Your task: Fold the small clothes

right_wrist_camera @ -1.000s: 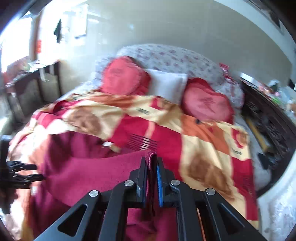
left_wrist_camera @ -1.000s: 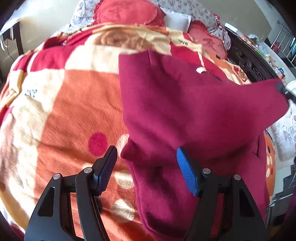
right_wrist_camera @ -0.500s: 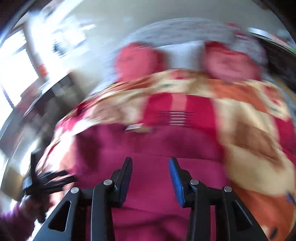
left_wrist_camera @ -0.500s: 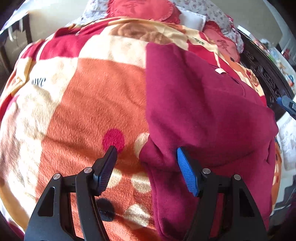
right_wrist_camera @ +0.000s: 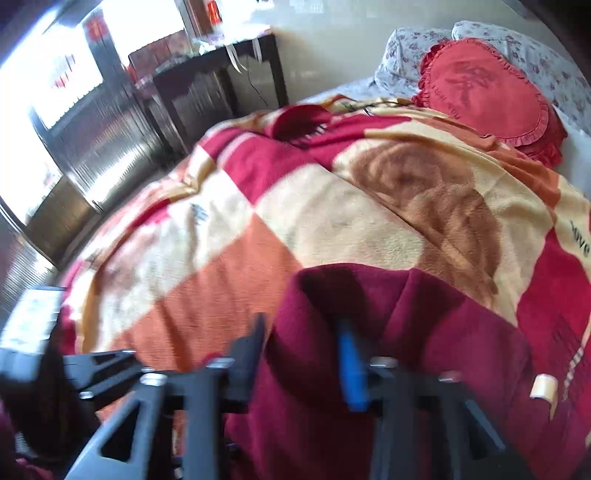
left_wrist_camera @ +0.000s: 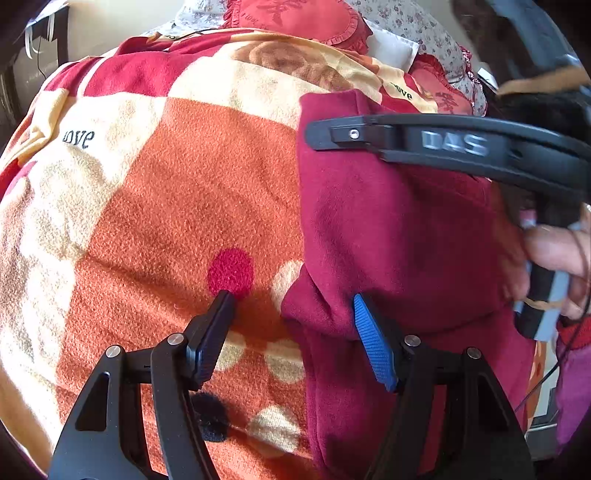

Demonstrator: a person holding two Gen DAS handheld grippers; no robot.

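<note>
My left fingers [left_wrist_camera: 373,343] stand apart and hold nothing. They straddle the near left corner of the garment [left_wrist_camera: 388,229]: the blue one rests at the bunched fold there, and the black one is out over the blanket [left_wrist_camera: 166,221] beside the garment's left edge. The garment lies on the blanket as a long maroon strip with one side turned over onto the body, so I judge the first lengthwise fold done. The near corner is rumpled, and the fold across the length is not yet made.

My right fingers [right_wrist_camera: 349,362] reach over the garment's far left corner. In that blurred view they are apart with the raised cloth edge between them; I cannot tell whether they press it. Beyond the garment, a red cushion [left_wrist_camera: 295,14] lies at the head of the bed.
</note>
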